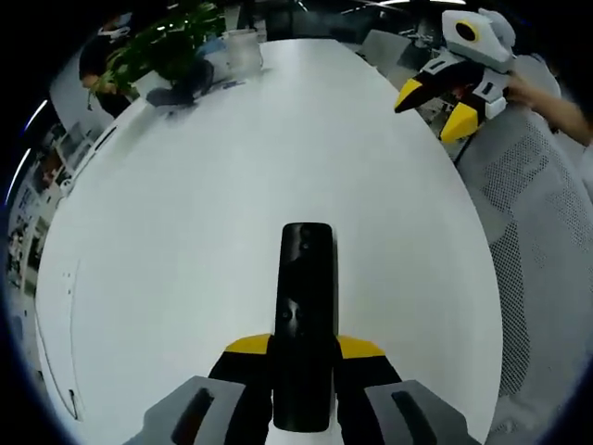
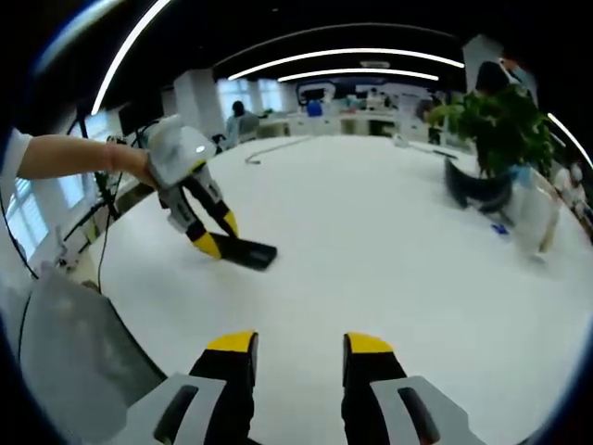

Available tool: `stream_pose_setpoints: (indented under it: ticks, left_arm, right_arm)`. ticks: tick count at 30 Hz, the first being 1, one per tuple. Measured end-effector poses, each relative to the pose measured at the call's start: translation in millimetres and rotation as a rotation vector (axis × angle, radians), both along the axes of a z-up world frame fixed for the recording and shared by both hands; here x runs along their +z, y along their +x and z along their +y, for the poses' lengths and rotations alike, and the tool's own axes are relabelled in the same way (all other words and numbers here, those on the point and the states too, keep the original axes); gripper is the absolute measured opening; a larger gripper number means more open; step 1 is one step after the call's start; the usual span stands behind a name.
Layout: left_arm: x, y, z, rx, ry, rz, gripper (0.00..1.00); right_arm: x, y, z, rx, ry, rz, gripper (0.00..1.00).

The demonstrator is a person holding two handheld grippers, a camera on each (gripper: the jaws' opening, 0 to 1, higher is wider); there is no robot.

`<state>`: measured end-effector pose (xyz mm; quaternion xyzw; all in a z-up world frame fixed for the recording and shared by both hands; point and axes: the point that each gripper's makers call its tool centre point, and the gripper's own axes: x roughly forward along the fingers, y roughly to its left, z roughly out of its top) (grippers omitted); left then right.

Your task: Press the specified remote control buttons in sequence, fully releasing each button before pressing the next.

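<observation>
Remote control (image 1: 306,324) in left hand-held gripper (image 1: 306,348)

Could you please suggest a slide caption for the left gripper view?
Left tool grips a black remote above the white table; right tool hovers open beyond.

White tabletop (image 2: 389,250): broad bare centre; obstacles at far edge only — potted plant (image 2: 496,120), dark curved tray (image 2: 477,190).

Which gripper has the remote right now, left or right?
The left gripper: its jaws clamp the black remote. The right gripper is open, holding nothing above the table.
</observation>
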<state>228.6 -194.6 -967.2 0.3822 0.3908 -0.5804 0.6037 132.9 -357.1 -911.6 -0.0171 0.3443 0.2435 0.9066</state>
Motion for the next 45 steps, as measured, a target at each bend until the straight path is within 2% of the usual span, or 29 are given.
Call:
stream_pose_setpoints:
  ticks: [5, 9, 24, 45]
  left_arm:
    - [0.3, -7.3, 2, 0.006, -0.007, 0.001, 0.24]
    - [0.3, -14.7, 4, -0.021, -0.008, -0.002, 0.24]
    - [0.8, -36.3, 8, 0.009, -0.053, -0.003, 0.24]
    - [0.0, -64.8, 10, 0.015, -0.07, -0.001, 0.24]
  right_arm:
    - [-0.4, -1, 0, 0.002, -0.003, 0.002, 0.34]
    - [-0.7, -1, 0, 0.002, -0.003, 0.004, 0.34]
    - [-3.1, -4, 2, 0.014, -0.001, 0.019, 0.31]
    - [-6.2, -6, 5, 0.034, -0.005, 0.036, 0.29]
